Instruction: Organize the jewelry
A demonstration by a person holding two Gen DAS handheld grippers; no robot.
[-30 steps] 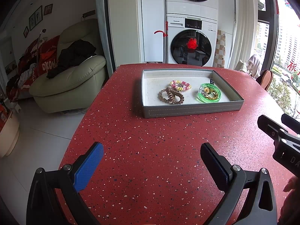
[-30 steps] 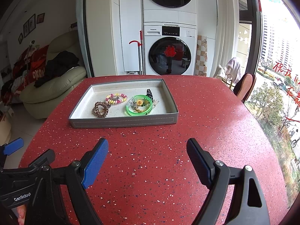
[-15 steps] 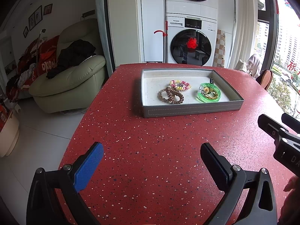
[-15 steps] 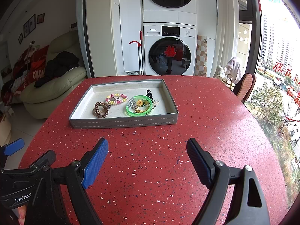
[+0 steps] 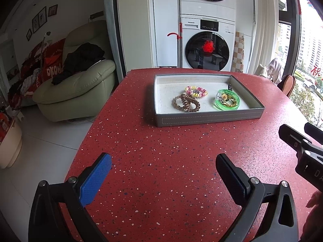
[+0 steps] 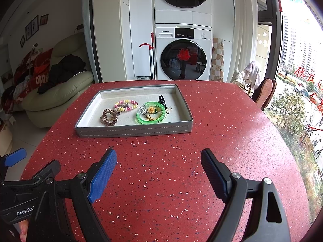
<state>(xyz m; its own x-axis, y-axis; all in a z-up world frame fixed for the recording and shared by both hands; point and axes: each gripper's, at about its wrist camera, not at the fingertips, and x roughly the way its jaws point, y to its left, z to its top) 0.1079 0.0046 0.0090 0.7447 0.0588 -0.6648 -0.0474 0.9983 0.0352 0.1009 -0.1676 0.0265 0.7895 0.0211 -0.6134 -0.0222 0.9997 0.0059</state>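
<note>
A grey tray [image 5: 208, 119] [image 6: 133, 130] sits on the red speckled table. In it lie a brown spiral hair tie [image 5: 185, 103] [image 6: 109, 117], a pink and yellow beaded bracelet [image 5: 195, 91] [image 6: 126, 104], a green bangle with small items inside [image 5: 227, 100] [image 6: 151, 115] and a black hair claw [image 6: 162, 100]. My left gripper [image 5: 163, 168] is open and empty, well short of the tray. My right gripper [image 6: 158, 164] is open and empty, also short of the tray. It shows at the right edge of the left wrist view [image 5: 300, 141].
The table's left edge [image 5: 88, 133] drops to a white floor. A green sofa [image 5: 76, 92] stands left, stacked washing machines [image 6: 182, 50] behind the table, a chair [image 6: 264, 93] and window at the right.
</note>
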